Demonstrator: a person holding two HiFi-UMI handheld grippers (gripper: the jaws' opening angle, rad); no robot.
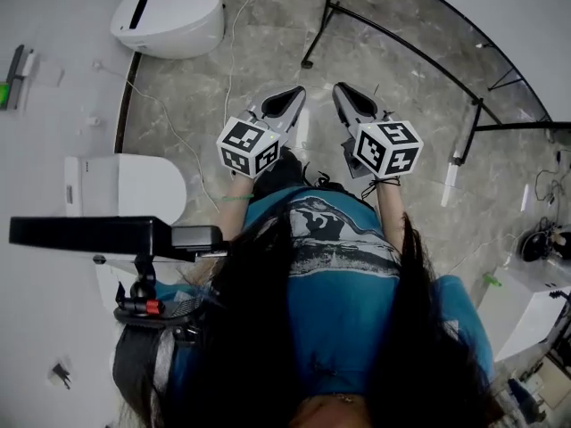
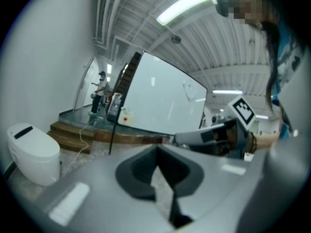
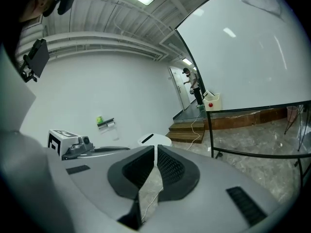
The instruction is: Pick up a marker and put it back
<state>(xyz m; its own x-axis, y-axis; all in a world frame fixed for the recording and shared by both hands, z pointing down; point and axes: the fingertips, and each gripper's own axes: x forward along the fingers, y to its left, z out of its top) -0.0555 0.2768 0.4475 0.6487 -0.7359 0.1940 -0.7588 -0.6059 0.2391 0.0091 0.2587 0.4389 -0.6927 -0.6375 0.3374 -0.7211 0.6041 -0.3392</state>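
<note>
Close to the person's body, the left gripper and the right gripper both have jaws together on nothing, so the pick-up seems not yet started; I cannot surely find the marker, perhaps on the far wall ledge.

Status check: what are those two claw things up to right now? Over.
Left gripper shut, empty. Right gripper shut, empty. No marker clearly in view. Whiteboard ahead, untouched.
</note>
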